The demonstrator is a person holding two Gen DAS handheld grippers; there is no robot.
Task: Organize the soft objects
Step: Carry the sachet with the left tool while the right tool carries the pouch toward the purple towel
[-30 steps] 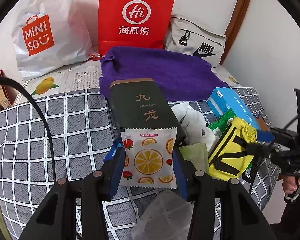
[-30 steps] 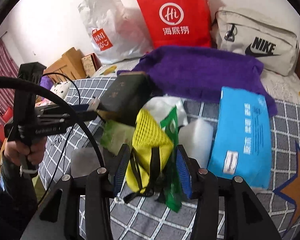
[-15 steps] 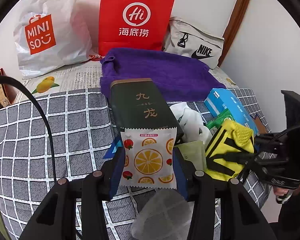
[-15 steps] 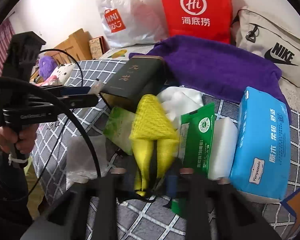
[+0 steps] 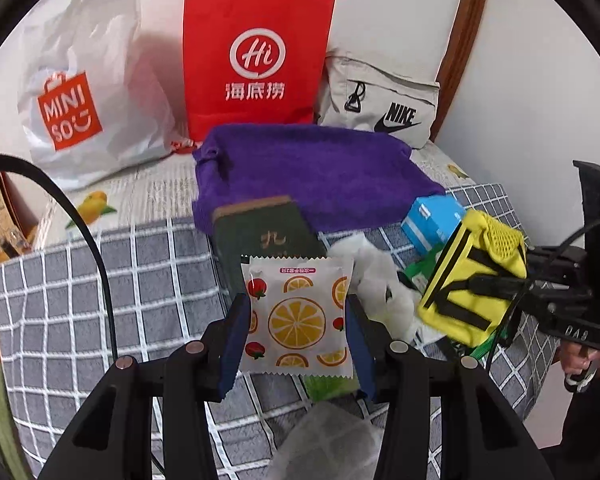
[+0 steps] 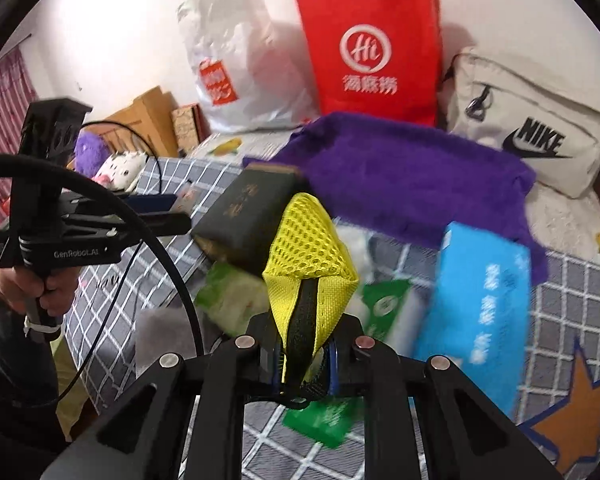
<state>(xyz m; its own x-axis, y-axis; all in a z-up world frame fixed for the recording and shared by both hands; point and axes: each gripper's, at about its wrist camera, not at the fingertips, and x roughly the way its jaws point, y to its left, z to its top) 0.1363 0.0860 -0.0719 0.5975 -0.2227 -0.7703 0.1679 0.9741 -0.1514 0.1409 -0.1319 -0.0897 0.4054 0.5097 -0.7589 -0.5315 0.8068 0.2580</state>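
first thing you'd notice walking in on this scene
The bright red paper bag standing against the back wall, between a white Miniso bag and a pale Nike bag, with a purple towel spread on the bed in front of it. Nearer, the left gripper holds an orange-print sachet, and the right gripper is shut on a yellow mesh pouch lifted above the clutter.

— Where's the yellow mesh pouch [image 6: 314,236]?
— Lifted above the checked blanket [image 6: 572,312], black straps hanging.
— And the orange-print sachet [image 5: 297,316]?
— Upright, flat, raised over the same blanket, in front of the dark box [image 5: 268,228].
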